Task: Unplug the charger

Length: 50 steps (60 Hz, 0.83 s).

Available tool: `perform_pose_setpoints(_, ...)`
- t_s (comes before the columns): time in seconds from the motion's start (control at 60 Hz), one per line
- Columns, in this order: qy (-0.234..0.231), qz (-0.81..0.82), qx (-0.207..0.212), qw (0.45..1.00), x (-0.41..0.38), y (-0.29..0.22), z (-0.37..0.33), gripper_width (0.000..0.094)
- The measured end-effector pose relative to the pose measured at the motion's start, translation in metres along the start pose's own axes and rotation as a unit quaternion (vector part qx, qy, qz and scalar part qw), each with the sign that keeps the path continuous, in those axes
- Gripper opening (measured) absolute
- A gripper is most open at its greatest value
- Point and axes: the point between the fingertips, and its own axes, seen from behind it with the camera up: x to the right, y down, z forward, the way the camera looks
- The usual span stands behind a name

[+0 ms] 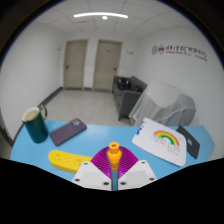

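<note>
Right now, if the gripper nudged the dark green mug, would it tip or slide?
The mug looks squat and stands upright on the blue table, so it would probably slide rather than tip. Its handle may make it swivel. The gripper is well short of it.

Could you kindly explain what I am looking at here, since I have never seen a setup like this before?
There is no robot arm here: a person carries handheld tongs, and a wide-angle camera riding on them took this picture, looking forward along the two fingers. The white shapes at the bottom are those fingers, with purple pads on their inner faces. They appear closed around a small orange plug-like piece, probably the charger to be unplugged.

Beyond lies a light blue table. On it stand a dark green mug, a purple phone, a yellow perforated piece, and a white board with a rainbow picture. Behind is a room with doors.
</note>
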Motion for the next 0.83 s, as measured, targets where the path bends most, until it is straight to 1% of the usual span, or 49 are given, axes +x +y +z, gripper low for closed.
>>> perform_pose_setpoints(0.05,0.008,-0.001,-0.053,0.999,0.009,0.04,0.008,0.0044)
perform_pose_setpoints(0.083,0.01,0.007,-0.079,0.997,0.014,0.063,0.013,0.0048)
perform_pose_setpoints(0.15,0.002,0.033,-0.116,0.993,0.01,0.09,0.019,0.0061)
perform_pose_setpoints(0.2,-0.011,0.044,-0.136,0.99,0.001,0.103,0.025,0.0097)
perform_pose_setpoints(0.25,-0.014,0.041,-0.124,0.991,0.003,0.098,0.03,0.0127)
perform_pose_setpoints(0.283,-0.017,0.036,-0.125,0.991,0.002,0.098,0.031,0.0158)
perform_pose_setpoints(0.367,-0.028,0.034,-0.126,0.991,0.0,0.096,0.034,0.0262)
perform_pose_setpoints(0.383,-0.028,0.036,-0.124,0.991,0.001,0.096,0.034,0.0308)
perform_pose_setpoints(0.4,-0.029,0.04,-0.12,0.992,0.002,0.094,0.033,0.0419)
perform_pose_setpoints(0.417,-0.03,0.042,-0.116,0.992,0.002,0.092,0.033,0.0493)
perform_pose_setpoints(0.433,-0.032,0.045,-0.111,0.992,0.002,0.09,0.031,0.054)
perform_pose_setpoints(0.45,-0.035,0.048,-0.106,0.993,0.002,0.088,0.03,0.0549)
perform_pose_setpoints(0.467,-0.033,0.049,-0.102,0.993,0.005,0.087,0.028,0.06)
perform_pose_setpoints(0.483,-0.033,0.051,-0.098,0.993,0.006,0.086,0.025,0.0697)
perform_pose_setpoints(0.5,-0.035,0.053,-0.093,0.994,0.007,0.084,0.022,0.0684)
perform_pose_setpoints(0.517,-0.037,0.057,-0.089,0.994,0.007,0.083,0.019,0.0721)
perform_pose_setpoints(0.55,-0.047,0.066,-0.079,0.994,0.006,0.08,0.009,0.0766)
perform_pose_setpoints(0.6,-0.064,0.079,-0.066,0.993,0.004,0.076,-0.009,0.0801)
perform_pose_setpoints(0.7,-0.087,0.088,-0.043,0.991,0.009,0.073,-0.056,0.0806)
perform_pose_setpoints(0.833,-0.092,0.099,-0.018,0.991,0.034,0.08,-0.128,0.0817)
